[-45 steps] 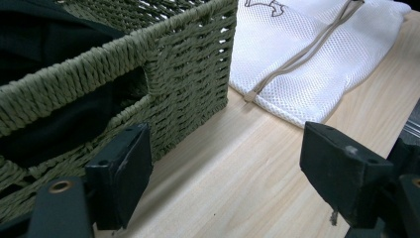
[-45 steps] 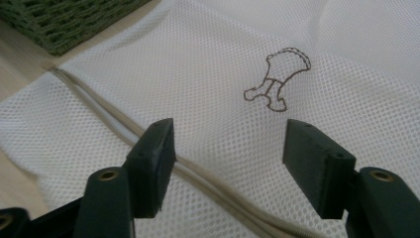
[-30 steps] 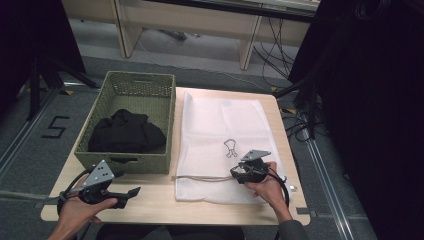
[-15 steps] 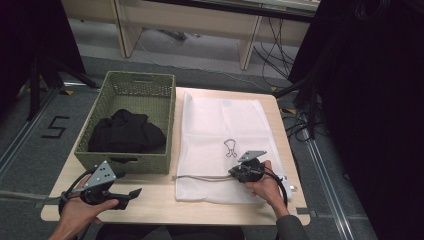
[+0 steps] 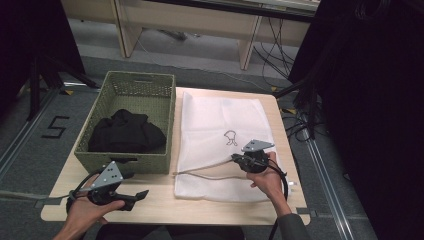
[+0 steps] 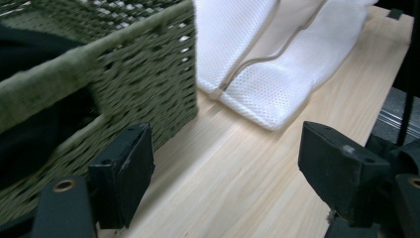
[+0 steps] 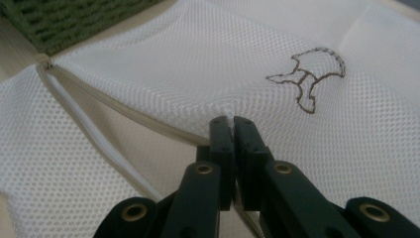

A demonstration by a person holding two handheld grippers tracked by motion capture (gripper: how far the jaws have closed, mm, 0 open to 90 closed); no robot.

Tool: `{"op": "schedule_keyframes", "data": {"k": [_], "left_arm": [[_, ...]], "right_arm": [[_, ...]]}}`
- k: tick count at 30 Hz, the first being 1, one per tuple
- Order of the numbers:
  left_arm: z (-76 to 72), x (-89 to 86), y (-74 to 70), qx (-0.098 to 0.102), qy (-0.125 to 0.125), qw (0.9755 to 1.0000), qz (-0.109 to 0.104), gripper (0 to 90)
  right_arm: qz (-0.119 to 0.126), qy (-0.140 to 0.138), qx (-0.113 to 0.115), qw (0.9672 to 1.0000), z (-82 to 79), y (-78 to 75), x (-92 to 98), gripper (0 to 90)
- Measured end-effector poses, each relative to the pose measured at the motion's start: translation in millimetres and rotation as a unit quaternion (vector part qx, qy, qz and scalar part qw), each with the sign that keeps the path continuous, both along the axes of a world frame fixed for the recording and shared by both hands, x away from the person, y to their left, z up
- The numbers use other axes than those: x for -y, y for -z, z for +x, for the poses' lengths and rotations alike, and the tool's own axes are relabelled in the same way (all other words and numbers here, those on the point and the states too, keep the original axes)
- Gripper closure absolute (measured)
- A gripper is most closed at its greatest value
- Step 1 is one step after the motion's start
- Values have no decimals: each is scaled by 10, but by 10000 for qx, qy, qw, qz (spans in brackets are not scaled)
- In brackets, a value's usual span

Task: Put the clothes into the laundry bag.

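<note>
Here the right hand-held gripper (image 7: 232, 121) pinches the white mesh bag (image 7: 208, 74).

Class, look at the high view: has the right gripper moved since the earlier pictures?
Yes, slightly. The right gripper, shut on the white mesh bag, has lifted a little, toward the brown emblem, raising the bag's zipper edge.

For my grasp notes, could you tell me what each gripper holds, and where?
The right gripper pinches the white mesh laundry bag at its zippered opening edge; the left gripper holds nothing.
</note>
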State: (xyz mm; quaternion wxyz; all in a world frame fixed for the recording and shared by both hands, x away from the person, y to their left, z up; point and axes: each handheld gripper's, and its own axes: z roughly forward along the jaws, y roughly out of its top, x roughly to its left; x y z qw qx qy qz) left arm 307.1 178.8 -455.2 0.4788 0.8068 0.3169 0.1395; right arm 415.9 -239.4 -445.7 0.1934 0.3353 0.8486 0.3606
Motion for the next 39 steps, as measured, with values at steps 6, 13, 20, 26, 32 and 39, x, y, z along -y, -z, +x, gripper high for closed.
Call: {"op": "schedule_keyframes", "data": {"k": [6,13,20,26,32,39], "left_arm": [[11,315,-28,13,309,9995,-4,213],[51,494,-62,118,507,9986,101,199],[134,357,-265,151,27,9999,-38,161],[337,136,-567,447,-461,9978,166,178],[716,-111,-749,389,-936,9936,506,177],[1132,-325,-794,27,-1319,9861,1014,185]], "right_arm": [[58,79,335,9994,60,-249,-13,886],[195,211,368,9989,99,-354,-56,887],[236,212,321,9990,139,-399,-79,887],[189,105,418,9989,176,-429,-79,887],[283,191,344,9988,165,-423,-102,887],[220,149,384,9989,186,-431,-67,886]]}}
